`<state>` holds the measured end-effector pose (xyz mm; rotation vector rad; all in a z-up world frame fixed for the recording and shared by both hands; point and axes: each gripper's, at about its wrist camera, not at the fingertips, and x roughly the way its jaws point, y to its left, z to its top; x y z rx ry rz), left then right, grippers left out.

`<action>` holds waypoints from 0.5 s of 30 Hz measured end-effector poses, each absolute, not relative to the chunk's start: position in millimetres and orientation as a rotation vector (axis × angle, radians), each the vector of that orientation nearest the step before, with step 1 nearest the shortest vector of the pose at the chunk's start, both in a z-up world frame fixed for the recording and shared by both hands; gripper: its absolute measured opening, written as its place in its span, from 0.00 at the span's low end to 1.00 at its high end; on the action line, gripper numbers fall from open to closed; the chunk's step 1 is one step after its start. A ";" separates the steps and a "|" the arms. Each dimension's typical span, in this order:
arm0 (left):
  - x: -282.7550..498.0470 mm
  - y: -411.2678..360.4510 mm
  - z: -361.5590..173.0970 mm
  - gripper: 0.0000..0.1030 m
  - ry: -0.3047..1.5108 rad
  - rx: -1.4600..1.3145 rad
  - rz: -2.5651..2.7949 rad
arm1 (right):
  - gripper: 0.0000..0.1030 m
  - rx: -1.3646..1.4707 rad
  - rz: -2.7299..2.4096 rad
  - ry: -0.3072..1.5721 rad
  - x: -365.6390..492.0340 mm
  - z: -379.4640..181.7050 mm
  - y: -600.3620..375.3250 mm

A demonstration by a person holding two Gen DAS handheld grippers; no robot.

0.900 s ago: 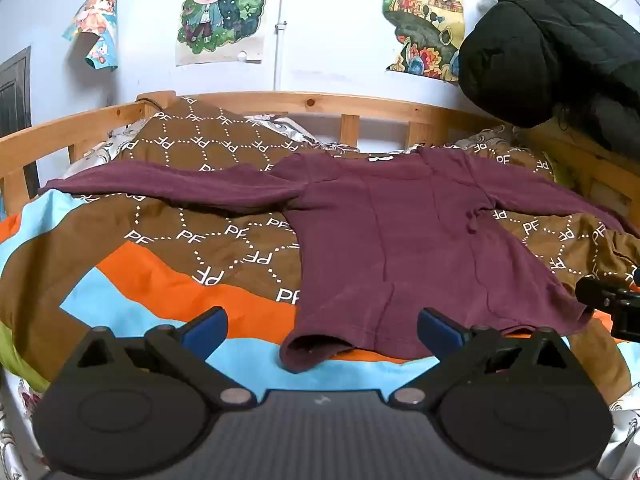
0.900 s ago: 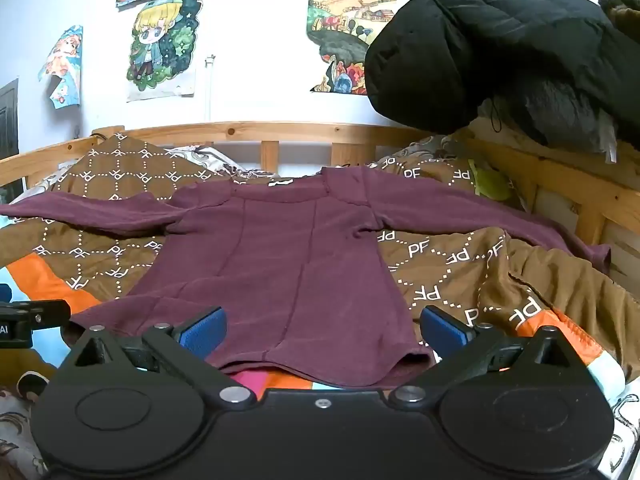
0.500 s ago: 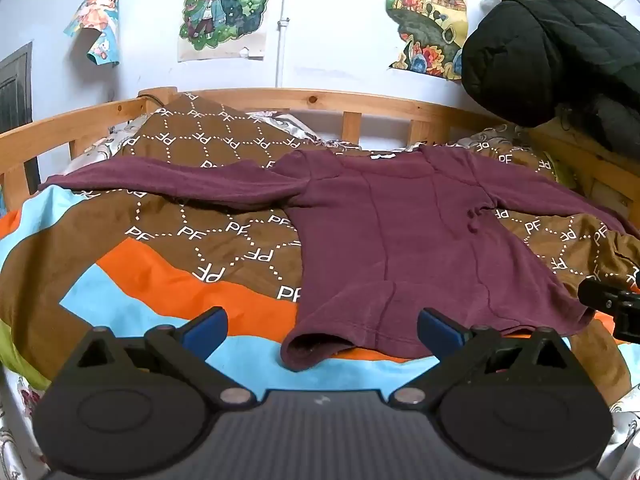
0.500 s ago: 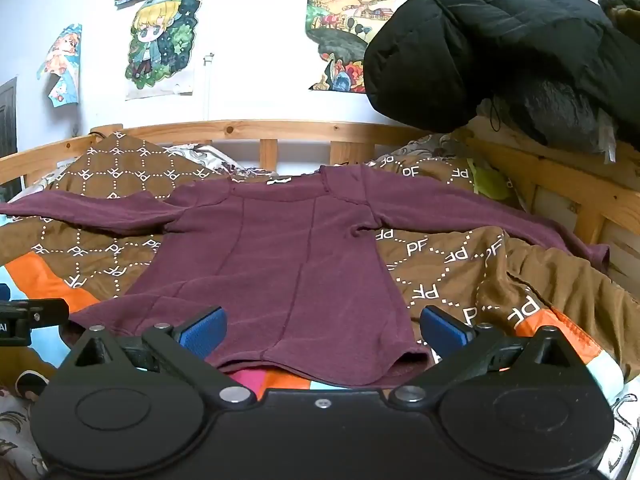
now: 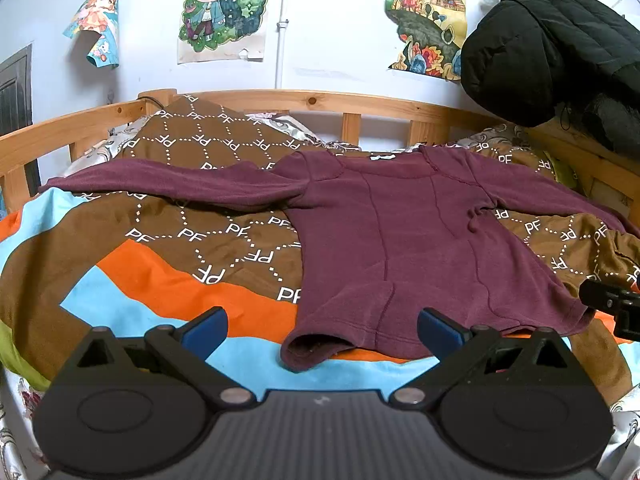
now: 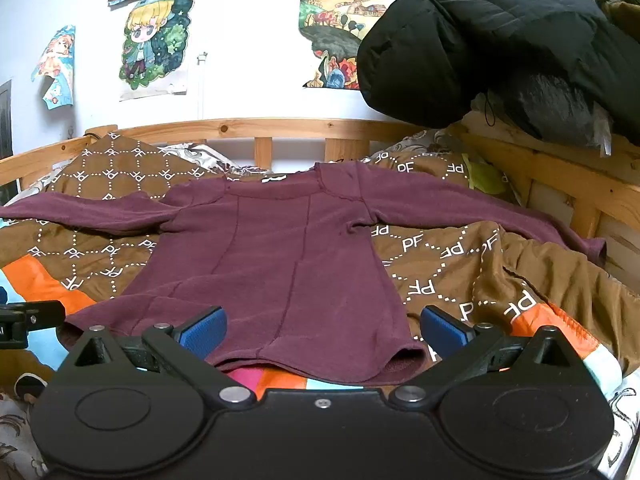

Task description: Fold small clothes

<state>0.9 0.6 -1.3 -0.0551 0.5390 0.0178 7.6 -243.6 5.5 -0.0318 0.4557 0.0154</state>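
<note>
A maroon long-sleeved top [image 5: 404, 240] is spread flat on a brown patterned quilt [image 5: 192, 240] within a wooden bed frame [image 5: 320, 101], posters [image 5: 224, 4] pinned behind, while the left gripper [image 5: 322, 326] and right gripper [image 6: 324, 326] are held wide apart at its near hem.

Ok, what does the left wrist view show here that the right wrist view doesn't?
Only the left wrist view shows the full light blue band of the quilt in front of the hem and the dark door edge at far left.

Only the right wrist view shows the right sleeve's cuff by the bed rail and a pink patch under the hem.

Both show the maroon shirt spread flat with sleeves out, the black jacket on the rail, the wall posters, and an open gripper at the hem: left gripper, right gripper.
</note>
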 end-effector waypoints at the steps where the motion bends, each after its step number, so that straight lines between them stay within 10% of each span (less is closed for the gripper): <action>1: 0.9 0.6 -1.2 0.99 0.540 -0.055 0.018 | 1.00 -0.030 0.015 0.458 7.2 5.7 -243.5; 15: 0.0 -0.1 0.8 0.99 0.535 -0.051 0.019 | 1.00 -0.019 0.013 0.468 8.7 3.9 -245.9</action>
